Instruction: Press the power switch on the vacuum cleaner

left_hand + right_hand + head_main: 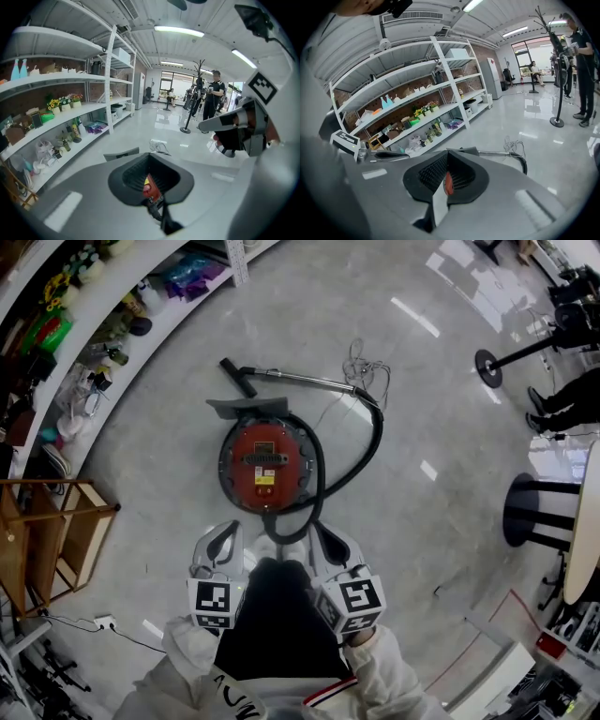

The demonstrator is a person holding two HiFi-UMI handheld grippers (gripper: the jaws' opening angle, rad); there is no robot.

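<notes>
Red vacuum cleaner (267, 460), black-rimmed, with black hose (372, 442), on glossy pale grey floor (441, 409); left gripper (227, 532) and right gripper (320, 532) grey, marker cubes (211, 604) black-and-white squared.

We see long white shelving (111, 70) bearing potted flowers (61, 103); a wooden rack (56, 531) stands beside it, a coat stand (198, 93) well apart.

place: showroom-like open hall
landmark: long white shelves (412, 96) holding flowers, bottles, oddments
behind shelves: brick wall (28, 99)
before shelves: glossy grey floor (441, 409)
beyond shelves' far end: coat stand (199, 89), windows (176, 79)
</notes>
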